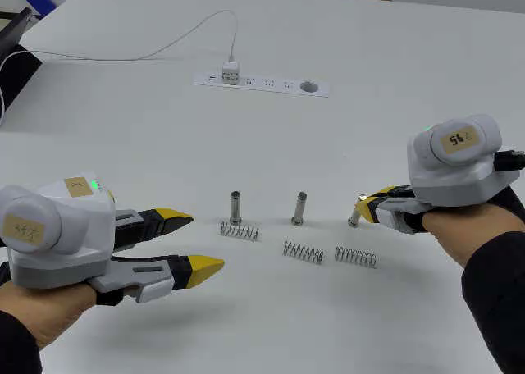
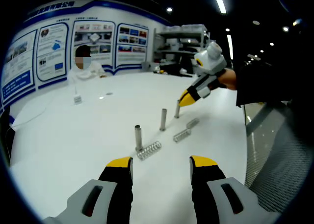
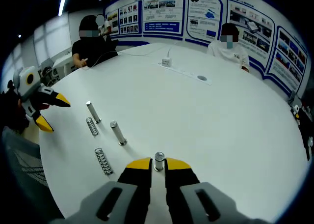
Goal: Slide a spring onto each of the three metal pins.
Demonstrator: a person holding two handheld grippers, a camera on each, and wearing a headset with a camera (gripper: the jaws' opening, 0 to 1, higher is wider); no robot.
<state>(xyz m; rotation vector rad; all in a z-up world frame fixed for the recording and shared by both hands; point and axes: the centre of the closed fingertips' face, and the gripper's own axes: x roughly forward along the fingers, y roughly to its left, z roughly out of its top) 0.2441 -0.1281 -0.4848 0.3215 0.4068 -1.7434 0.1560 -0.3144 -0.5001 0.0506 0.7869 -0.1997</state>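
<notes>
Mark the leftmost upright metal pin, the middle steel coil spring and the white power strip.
Leftmost upright metal pin (image 1: 235,206): head view, mid-shaft.
Middle steel coil spring (image 1: 303,252): head view, centre coils.
White power strip (image 1: 271,84): head view, top face.

Label (image 1: 458,139) on right gripper (image 1: 367,207): handwritten digits, maybe "95"; rest illegible.
</notes>
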